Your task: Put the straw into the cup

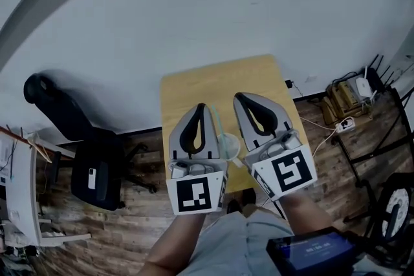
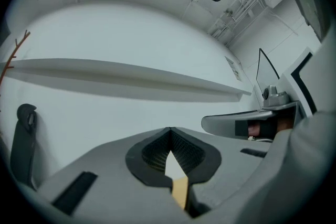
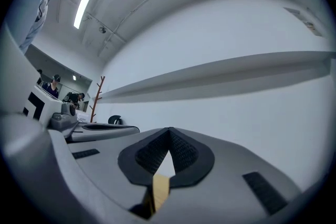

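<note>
Bench (image 1: 194, 90) holds cup (image 1: 228, 146) with straw (image 1: 215, 121) just beside it, between left gripper (image 1: 201, 106) and right gripper (image 1: 239, 95), both closed on nothing; judged risk: light cup tips if a gripper nudges it.

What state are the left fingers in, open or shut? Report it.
Shut. On the left gripper the fingers meet at the tips, with nothing between them.

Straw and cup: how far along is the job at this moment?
Done: nothing certain. The straw reaches the clear cup on the wooden table, but the head view cannot settle whether its end is inside. In hand: nothing; the left tongs and the right tongs are both shut and empty. Left, if the straw lies outside: grasp it and put it in.
</note>
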Demonstrator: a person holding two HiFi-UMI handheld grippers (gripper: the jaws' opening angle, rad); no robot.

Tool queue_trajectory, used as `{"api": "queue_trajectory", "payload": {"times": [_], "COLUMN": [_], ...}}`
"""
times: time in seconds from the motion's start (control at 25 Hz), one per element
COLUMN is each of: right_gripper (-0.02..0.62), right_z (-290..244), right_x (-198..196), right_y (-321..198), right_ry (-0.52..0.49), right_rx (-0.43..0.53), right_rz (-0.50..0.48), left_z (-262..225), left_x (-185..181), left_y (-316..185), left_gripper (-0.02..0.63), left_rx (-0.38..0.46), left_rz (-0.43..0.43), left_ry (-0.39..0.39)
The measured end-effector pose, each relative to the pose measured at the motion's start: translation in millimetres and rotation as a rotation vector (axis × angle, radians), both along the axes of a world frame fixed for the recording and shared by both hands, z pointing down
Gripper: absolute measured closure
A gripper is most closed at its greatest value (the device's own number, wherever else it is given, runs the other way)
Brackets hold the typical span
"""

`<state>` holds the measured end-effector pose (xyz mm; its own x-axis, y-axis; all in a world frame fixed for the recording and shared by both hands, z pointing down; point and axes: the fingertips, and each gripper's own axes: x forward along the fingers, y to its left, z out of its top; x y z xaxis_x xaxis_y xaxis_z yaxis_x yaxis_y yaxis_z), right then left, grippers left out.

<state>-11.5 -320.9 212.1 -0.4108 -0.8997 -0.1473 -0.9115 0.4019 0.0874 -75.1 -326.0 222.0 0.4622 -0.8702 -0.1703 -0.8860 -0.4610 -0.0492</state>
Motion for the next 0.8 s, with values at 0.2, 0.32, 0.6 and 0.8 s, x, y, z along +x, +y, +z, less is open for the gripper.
{"api": "queue_trajectory", "payload": {"times": [0.2, 0.32, 0.6, 0.8], "right_gripper": [0.597, 0.597, 0.597, 0.597], "right_z": [-6.6, -10.2, -13.9, -11.5], "right_x": [3.2, 4.6, 5.5, 7.2], "right_y": [9.0, 10.5, 14.8, 16.0], "right_ry": [-0.005, -0.013, -0.018, -0.017], "right_rx": [0.016, 0.024, 0.037, 0.031], "right_rz": [-0.003, -0.003, -0.004, 0.002], "left_z": [-9.3, -12.1, -15.4, -14.4], "left_x": [3.5, 4.0, 2.2, 3.1], "left_y": [8.6, 10.7, 13.4, 13.5], "left_gripper": [0.607, 0.607, 0.607, 0.607], "left_rx": [0.034, 0.04, 0.053, 0.055], "left_rz": [-0.001, -0.003, -0.014, -0.014], "left_ry": [-0.011, -0.013, -0.024, -0.028]}}
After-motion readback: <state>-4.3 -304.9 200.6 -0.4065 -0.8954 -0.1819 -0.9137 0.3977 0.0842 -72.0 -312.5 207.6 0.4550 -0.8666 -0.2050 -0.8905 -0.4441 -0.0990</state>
